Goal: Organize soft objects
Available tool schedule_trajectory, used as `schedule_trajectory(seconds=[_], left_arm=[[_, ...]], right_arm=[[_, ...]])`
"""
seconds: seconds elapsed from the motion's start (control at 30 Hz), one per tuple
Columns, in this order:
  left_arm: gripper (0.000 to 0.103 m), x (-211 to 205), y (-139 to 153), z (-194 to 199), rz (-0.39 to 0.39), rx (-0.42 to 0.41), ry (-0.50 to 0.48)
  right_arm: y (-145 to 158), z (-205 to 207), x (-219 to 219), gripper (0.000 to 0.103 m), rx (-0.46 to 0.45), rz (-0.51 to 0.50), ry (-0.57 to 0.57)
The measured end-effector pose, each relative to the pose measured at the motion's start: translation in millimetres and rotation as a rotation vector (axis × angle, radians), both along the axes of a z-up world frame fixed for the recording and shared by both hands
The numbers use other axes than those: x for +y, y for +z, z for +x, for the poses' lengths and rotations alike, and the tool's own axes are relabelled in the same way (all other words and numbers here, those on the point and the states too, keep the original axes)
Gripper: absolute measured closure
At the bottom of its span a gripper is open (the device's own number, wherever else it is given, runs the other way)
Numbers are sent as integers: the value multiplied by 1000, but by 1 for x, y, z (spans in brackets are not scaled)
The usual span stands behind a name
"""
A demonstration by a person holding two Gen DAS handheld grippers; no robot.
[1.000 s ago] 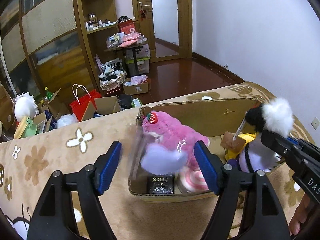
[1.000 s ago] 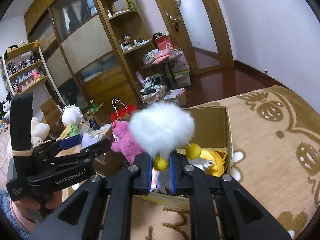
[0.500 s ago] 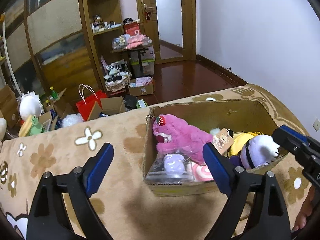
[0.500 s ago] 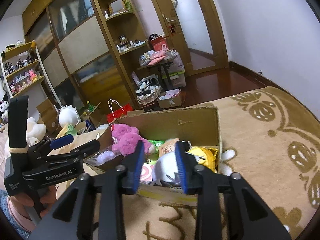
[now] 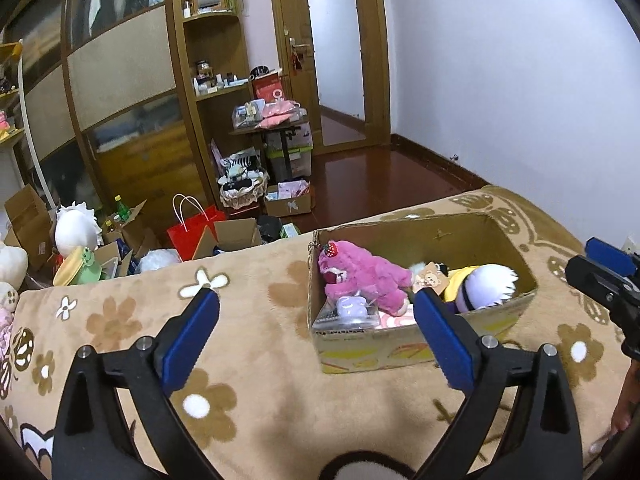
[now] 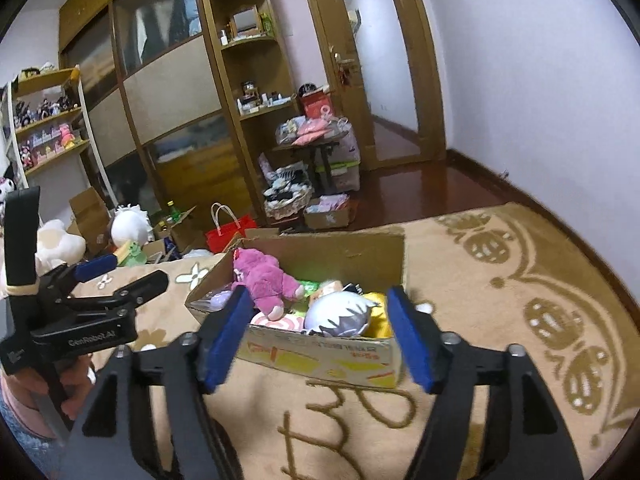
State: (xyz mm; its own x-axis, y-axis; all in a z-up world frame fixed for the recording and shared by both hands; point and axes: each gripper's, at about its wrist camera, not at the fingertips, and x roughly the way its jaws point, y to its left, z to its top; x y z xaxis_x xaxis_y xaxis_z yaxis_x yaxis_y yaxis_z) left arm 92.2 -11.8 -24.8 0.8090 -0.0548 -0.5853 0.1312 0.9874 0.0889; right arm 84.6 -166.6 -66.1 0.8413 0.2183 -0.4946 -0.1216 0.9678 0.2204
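An open cardboard box (image 5: 404, 350) (image 6: 320, 350) stands on the beige flowered blanket (image 5: 248, 288). Inside lie a pink plush bear (image 5: 360, 274) (image 6: 266, 280), a white-haired plush doll (image 5: 486, 286) (image 6: 340, 314), a yellow plush and a purple packaged toy (image 5: 352, 306). My left gripper (image 5: 316, 336) is open and empty, held back from the box's near left side. My right gripper (image 6: 320, 340) is open and empty, just in front of the box. Each gripper shows in the other's view: the right one (image 5: 604, 274), the left one (image 6: 116, 280).
Beyond the blanket's far edge the floor holds a red paper bag (image 5: 192, 228), cardboard boxes, a white plush (image 5: 74, 228) and a green toy. A wooden wardrobe with shelves (image 5: 208, 92) and a door (image 5: 336, 56) stand at the back. A toy shelf (image 6: 44, 120) is at the left.
My right gripper opened and dropped the white-haired plush into the box. Both grippers then pulled back from the box, and the pink bear and purple toy settled inside.
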Motion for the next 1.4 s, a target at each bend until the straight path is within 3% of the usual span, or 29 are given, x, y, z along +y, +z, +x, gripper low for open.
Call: schedule_trajectory(seconds=[0.2,0.33,0.67,1.4], left_arm=[[3,11,15,-23,-20,-28,12],[3,14,22,-36,-31,-41,16],[2,17,31,-61,-48,-68,20],[2,10,26,-65,0,-77,34]], right_arm=[[19,-25,-3,0,-46,-17,-31],[34,-44,-5,0,-85,-23,-34],[37,-72,-15,0,-73,-38,-70],[24,-65,-24,0,-20,-25,-89]])
